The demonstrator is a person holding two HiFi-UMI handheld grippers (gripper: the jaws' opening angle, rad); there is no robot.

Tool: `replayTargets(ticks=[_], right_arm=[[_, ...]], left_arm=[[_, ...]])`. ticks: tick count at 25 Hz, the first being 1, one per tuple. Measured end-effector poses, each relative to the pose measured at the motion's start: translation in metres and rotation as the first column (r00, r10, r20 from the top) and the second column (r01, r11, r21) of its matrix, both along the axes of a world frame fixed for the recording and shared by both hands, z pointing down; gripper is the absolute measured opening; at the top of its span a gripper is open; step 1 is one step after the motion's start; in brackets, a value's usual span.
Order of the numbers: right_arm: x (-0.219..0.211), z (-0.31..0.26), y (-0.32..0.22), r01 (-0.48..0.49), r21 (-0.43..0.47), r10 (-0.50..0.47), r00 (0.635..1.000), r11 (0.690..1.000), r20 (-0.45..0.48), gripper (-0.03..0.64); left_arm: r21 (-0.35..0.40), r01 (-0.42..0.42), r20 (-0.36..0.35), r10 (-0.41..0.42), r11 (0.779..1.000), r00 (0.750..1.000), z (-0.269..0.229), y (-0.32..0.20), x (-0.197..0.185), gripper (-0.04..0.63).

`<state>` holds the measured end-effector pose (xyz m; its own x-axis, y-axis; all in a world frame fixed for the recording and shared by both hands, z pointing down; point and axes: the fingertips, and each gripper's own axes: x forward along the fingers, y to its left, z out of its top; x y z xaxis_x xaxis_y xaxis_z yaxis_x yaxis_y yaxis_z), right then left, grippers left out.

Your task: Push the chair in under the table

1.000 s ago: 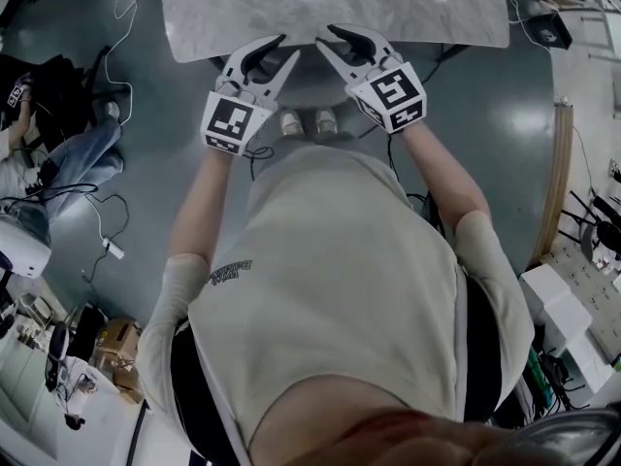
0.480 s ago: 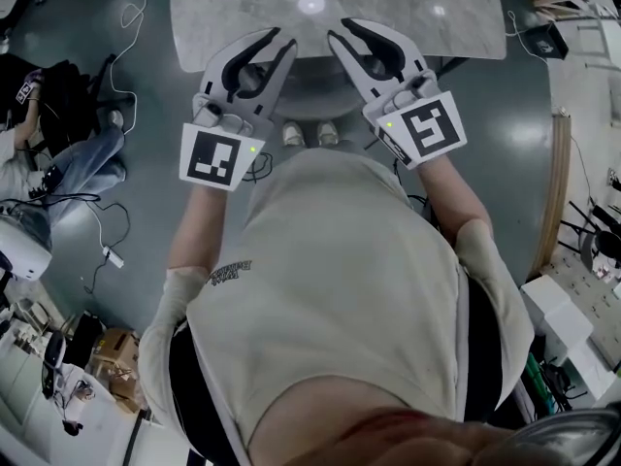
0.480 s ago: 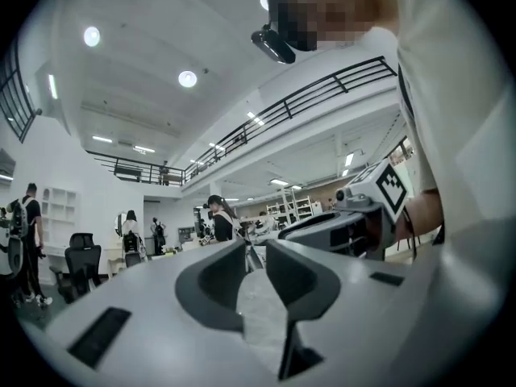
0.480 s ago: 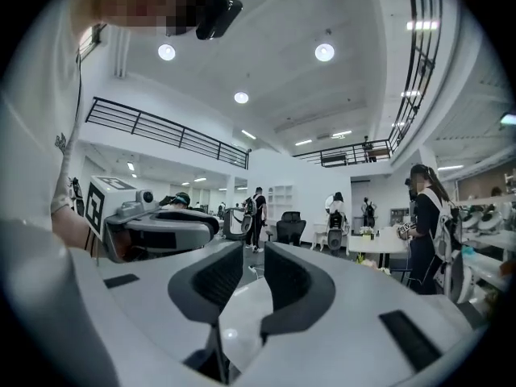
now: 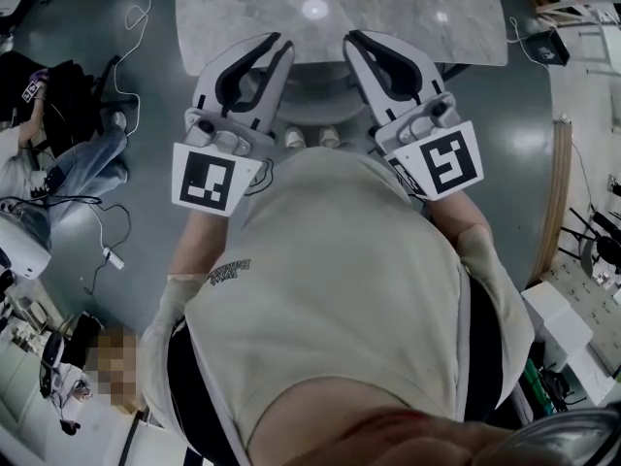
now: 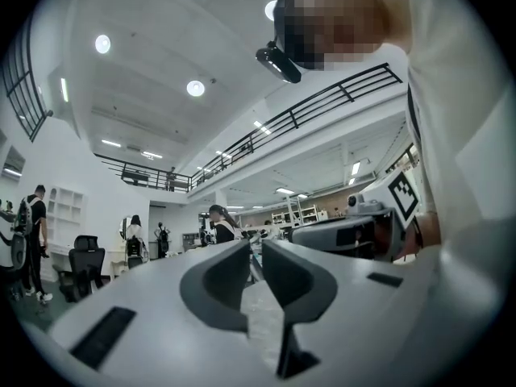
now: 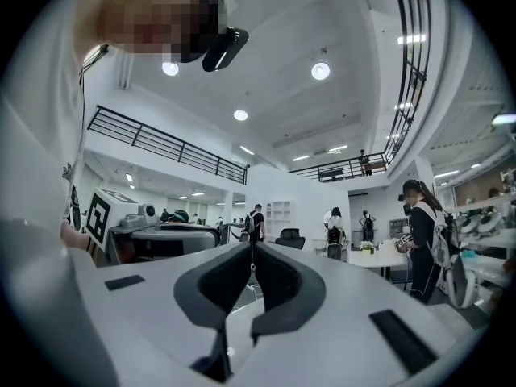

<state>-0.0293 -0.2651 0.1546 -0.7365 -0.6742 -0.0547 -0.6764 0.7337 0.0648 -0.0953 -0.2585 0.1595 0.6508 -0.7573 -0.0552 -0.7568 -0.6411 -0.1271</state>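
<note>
Just closing: both jaws empty, near-together.

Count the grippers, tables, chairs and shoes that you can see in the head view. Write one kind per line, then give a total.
Grippers: 2, left gripper and right gripper
Tables: 1, marble table
Chairs: 1, grey chair at the table's near edge
Shoes: 2
Total: 6
</note>
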Motion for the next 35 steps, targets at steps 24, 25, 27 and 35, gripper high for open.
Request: replayTargets(ticks=[24, 25, 27, 35], right_arm=[[-0.009, -0.004, -0.006, -0.026, 0.017, 0.026, 1.0, 1.0, -0.012, 0.011], [-0.01, -0.003, -0.007, -0.024, 0.012, 0.025, 1.0, 1.0, -0.013, 0.011], [-0.01, -0.002, -0.006, -0.021, 0.007, 0.021, 1.0, 1.0, -0.017, 0.011], [-0.016, 0.0, -0.002, -0.015, 0.003, 0.015, 1.0, 1.0, -0.022, 0.009]], left_arm=[[-0.042, 0.003, -0.005, -0.004, 0.999, 1.0, 0.003, -0.001, -0.004, 0.011], [-0.044, 0.003, -0.006, -0.003, 0.999, 1.0, 0.003, -0.002, -0.004, 0.011], [-0.046, 0.0, -0.009, 0.0, 0.999, 1.0, 0.002, -0.001, -0.003, 0.011], [-0.049, -0.01, -0.009, 0.01, 0.999, 1.0, 0.003, 0.0, -0.004, 0.011]])
